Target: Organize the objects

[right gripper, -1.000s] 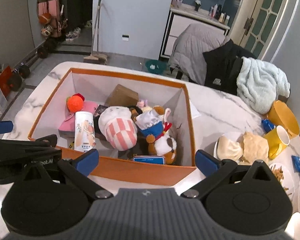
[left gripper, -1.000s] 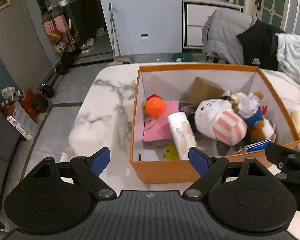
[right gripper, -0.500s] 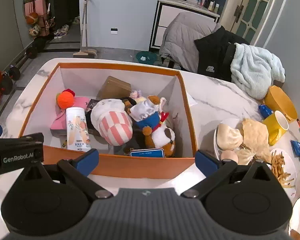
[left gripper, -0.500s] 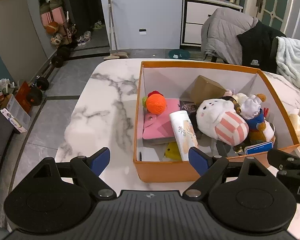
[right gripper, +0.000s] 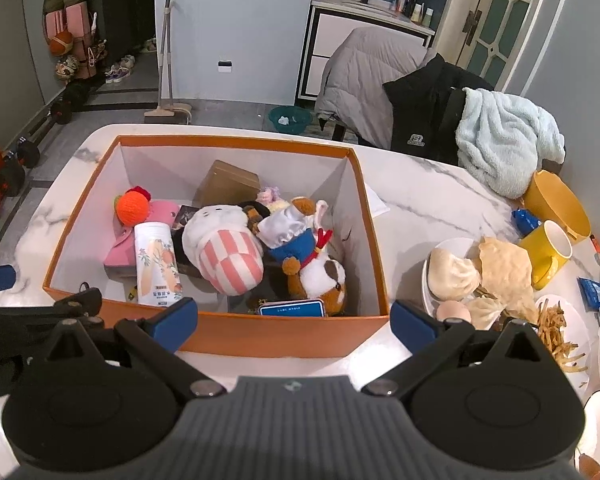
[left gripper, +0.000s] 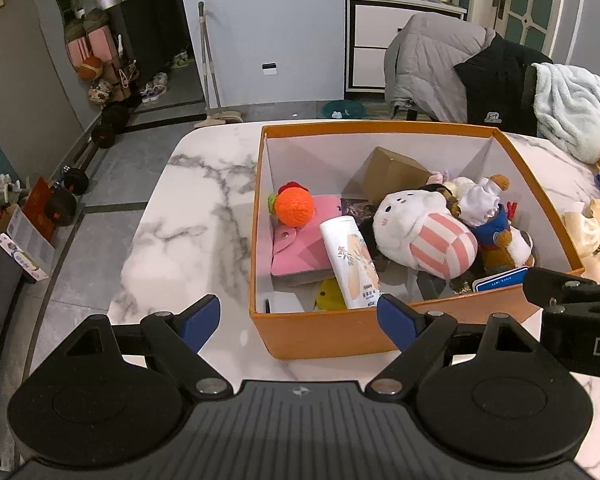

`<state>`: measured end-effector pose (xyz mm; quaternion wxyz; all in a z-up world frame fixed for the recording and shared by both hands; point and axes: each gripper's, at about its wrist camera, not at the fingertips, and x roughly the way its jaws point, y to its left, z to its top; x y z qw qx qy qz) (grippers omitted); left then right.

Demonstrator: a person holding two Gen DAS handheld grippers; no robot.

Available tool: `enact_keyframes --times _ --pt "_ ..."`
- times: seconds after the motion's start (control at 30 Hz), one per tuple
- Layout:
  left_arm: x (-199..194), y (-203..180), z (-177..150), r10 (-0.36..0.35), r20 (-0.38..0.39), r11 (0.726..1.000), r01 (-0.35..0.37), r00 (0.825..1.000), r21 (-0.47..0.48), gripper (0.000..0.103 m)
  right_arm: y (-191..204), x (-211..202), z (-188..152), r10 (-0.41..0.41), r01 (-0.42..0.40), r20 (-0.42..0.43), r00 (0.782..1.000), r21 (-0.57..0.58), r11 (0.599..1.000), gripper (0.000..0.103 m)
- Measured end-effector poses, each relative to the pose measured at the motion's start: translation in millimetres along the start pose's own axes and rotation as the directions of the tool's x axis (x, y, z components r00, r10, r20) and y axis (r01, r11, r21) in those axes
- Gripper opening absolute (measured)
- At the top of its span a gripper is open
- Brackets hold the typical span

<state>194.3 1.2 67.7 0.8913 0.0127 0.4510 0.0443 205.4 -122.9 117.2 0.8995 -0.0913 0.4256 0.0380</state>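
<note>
An orange box stands on the marble table. It holds an orange knitted ball, a pink pouch, a white bottle, a striped white plush, a dog plush in blue, a brown carton and a blue card. My left gripper is open and empty, in front of the box's near left corner. My right gripper is open and empty, in front of the box's near wall.
Right of the box are a plate with buns, fries, a yellow mug and a yellow bowl. Chairs with coats and a blue blanket stand behind the table. The table edge curves at the left.
Both grippers have pulled back and risen a little from the box, so it looks smaller and farther. Both stay open. The objects in the box have not moved.
</note>
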Motion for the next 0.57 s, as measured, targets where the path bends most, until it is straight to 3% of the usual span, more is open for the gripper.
enact_keyframes --times 0.57 --pt "-4.0 -1.4 -4.4 0.009 0.018 1.000 -0.009 1.000 0.022 0.101 1.8 -7.4 -4.3 -0.010 0.010 0.003 1.000 -0.013 1.000 0.102"
